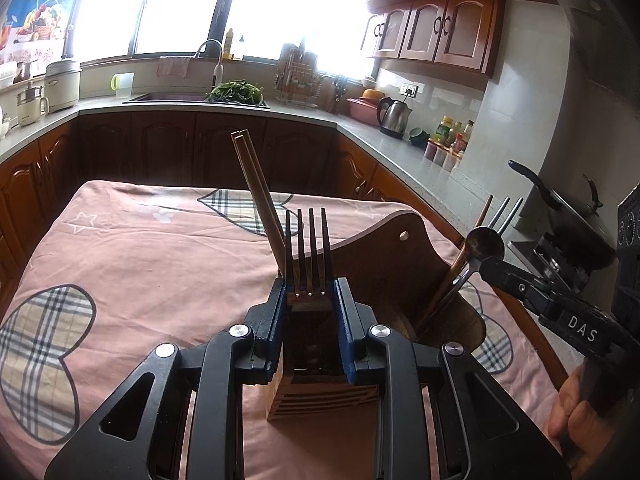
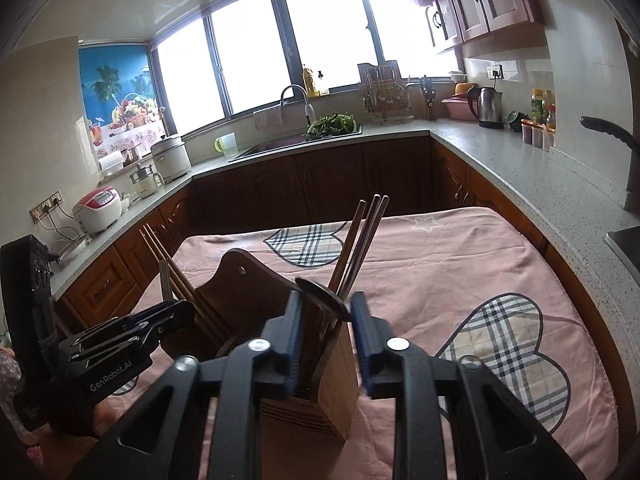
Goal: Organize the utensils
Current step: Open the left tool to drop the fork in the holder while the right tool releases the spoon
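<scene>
A wooden utensil holder (image 1: 384, 264) (image 2: 324, 376) stands on the pink tablecloth. In the left wrist view my left gripper (image 1: 310, 292) is shut on a metal fork (image 1: 307, 248), tines up, over the holder's left compartment, beside two wooden chopsticks (image 1: 256, 192). My right gripper (image 2: 326, 316) straddles a metal spoon (image 2: 322, 294) standing in the right compartment with several chopsticks (image 2: 360, 240); its jaws stand apart from the spoon. The spoon (image 1: 484, 244) and my right gripper (image 1: 520, 284) also show in the left wrist view; my left gripper (image 2: 172, 312) shows in the right wrist view.
The table with the pink cloth (image 1: 140, 264) sits inside a U-shaped kitchen counter (image 1: 400, 148). A kettle (image 1: 394, 116), bottles (image 1: 452, 132), a sink (image 1: 168, 98) and rice cookers (image 2: 172, 158) stand on the counter. A stove with a pan (image 1: 560, 204) is at the right.
</scene>
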Demonstrator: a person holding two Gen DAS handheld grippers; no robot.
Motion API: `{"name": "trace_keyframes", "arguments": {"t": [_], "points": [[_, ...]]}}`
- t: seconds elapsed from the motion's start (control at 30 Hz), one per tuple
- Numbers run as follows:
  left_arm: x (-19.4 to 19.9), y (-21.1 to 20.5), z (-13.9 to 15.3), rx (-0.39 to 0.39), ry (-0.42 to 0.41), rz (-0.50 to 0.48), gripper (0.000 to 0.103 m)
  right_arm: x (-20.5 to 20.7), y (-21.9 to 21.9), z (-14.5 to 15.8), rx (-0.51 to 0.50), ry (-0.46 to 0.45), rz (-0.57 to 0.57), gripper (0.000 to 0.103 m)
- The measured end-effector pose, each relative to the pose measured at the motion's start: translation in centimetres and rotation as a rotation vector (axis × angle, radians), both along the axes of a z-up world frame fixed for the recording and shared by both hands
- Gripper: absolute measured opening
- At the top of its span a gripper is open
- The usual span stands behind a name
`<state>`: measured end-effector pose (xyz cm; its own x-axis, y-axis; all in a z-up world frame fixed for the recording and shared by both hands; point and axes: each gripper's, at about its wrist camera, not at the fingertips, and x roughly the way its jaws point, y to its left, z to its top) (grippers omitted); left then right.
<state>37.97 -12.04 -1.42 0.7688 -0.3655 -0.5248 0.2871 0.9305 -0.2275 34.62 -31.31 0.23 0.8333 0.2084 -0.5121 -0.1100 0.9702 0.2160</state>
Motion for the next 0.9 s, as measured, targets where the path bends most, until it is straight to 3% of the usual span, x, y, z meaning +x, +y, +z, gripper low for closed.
{"name": "trace_keyframes", "arguments": {"t": [0.5, 0.67, 0.77, 0.83, 0.9], "points": [[0.3, 0.2, 0.0, -0.003, 0.015, -0.006, 0.022, 0.4, -0.1, -0.5, 0.024, 0.022, -0.004, 0.009], [0.0, 0.1, 0.2, 0.002, 0.014, -0.006, 0.022, 0.4, -0.2, -0.7, 0.033, 0.027, -0.004, 0.013], [-0.4, 0.1, 0.3, 0.009, 0.012, -0.010, 0.025, 0.1, -0.4, -0.8, 0.044, 0.027, -0.004, 0.014], [-0.6, 0.0, 0.4, 0.016, 0.009, -0.010, 0.033, 0.0, -0.4, -0.7, 0.051, 0.027, -0.003, 0.015], [-0.9, 0.0, 0.5, 0.012, 0.009, -0.011, 0.037, -0.2, -0.7, -0.6, 0.064, 0.023, -0.006, 0.022]]}}
